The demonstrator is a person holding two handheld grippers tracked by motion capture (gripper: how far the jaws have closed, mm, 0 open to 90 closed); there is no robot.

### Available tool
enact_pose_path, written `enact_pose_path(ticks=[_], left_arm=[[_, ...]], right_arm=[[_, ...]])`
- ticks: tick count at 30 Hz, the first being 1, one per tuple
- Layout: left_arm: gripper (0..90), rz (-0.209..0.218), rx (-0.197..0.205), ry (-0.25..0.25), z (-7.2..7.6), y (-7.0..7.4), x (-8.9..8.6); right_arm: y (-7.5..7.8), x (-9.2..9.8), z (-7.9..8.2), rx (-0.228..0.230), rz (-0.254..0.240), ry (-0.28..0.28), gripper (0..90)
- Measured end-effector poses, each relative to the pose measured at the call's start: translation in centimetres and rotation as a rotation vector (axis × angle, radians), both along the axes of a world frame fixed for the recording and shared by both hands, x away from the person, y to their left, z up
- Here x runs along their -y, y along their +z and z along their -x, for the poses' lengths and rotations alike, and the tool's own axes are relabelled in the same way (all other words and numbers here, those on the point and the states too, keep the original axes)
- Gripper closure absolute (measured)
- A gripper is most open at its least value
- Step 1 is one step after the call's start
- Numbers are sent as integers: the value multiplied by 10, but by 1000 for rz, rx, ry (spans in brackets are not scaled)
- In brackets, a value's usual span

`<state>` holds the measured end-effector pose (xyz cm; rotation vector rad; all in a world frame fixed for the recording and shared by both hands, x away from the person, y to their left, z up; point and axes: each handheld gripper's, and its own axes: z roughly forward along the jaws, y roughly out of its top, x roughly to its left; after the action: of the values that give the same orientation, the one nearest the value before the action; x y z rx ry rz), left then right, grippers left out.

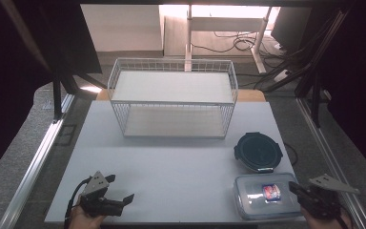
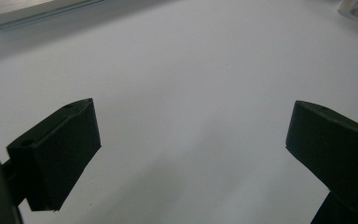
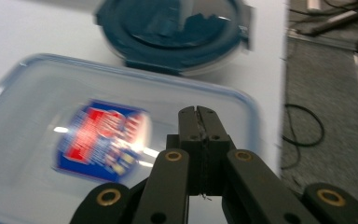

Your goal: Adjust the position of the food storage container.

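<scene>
A: Where the tabletop [image 1: 171, 167] met its near edge, found the left gripper [image 1: 119, 200] low at the left corner, held in a hand [image 1: 83, 218]. Fingers [image 2: 56, 154] spread wide apart, nothing between them, only bare white surface below.

B: While looking to the near right corner, saw the right gripper [image 1: 298, 190] just beside the right end of a clear rectangular container [image 1: 266, 196]. Fingers [image 3: 198, 126] pressed flat together, nothing caught between them. No touch on the container that could be made out from above.

A: And the container itself?

B: Sat flat on the tabletop at the near right, lid on, red and blue label [image 3: 100, 144] on top. In the right gripper view lay straight under and ahead of the closed fingertips, blurred.

A: Beyond that?

B: Just behind the container, stood a round dark-rimmed container [image 1: 258, 151], lidded, apart from the clear one by a narrow strip of tabletop. Farther back, centred, a white wire rack [image 1: 173, 98] with two shelves, both bare. Past the far edge, cables [image 1: 240, 43] on the floor.
</scene>
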<state>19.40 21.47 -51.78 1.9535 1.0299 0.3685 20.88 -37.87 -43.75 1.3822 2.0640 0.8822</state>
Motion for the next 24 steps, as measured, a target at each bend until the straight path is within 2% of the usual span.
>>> enact_pose_path(ticks=[1,4,5,8,9,10,12,15,16,17,18,20,24], left_arm=[[26,-1,-4,0,0,0,0],[28,-2,-6,-1,0,-1,1],[28,-3,-7,-1,-1,-1,1],[29,-5,-11,-3,-1,-1,1],[29,-3,-14,-5,-1,-2,1],[29,-3,-14,-5,-1,-2,1],[30,-2,-17,-7,-1,-2,1],[34,-4,-20,-10,-1,-2,3],[34,-6,-22,-12,-2,-2,3],[35,-7,-25,-14,-2,-2,4],[35,-7,-27,-14,-2,-2,5],[35,-6,-31,-16,-2,-3,6],[38,-11,-38,-16,-2,-3,8]], right_arm=[[0,11,5,3,0,-30,890],[-1,18,8,-1,4,-54,890],[-3,24,11,-10,15,-87,889],[-6,31,14,-20,27,-118,887],[-9,36,17,-51,31,-144,875],[-9,36,17,-51,31,-144,875],[-16,39,21,-90,41,-151,891],[-18,39,22,-97,49,-151,894],[-17,39,23,-108,25,-140,894],[-18,38,23,-119,-26,-98,894],[-18,38,23,-119,-26,-98,894],[-19,29,23,-131,-36,-56,894],[-20,18,21,-144,-57,-17,894]])
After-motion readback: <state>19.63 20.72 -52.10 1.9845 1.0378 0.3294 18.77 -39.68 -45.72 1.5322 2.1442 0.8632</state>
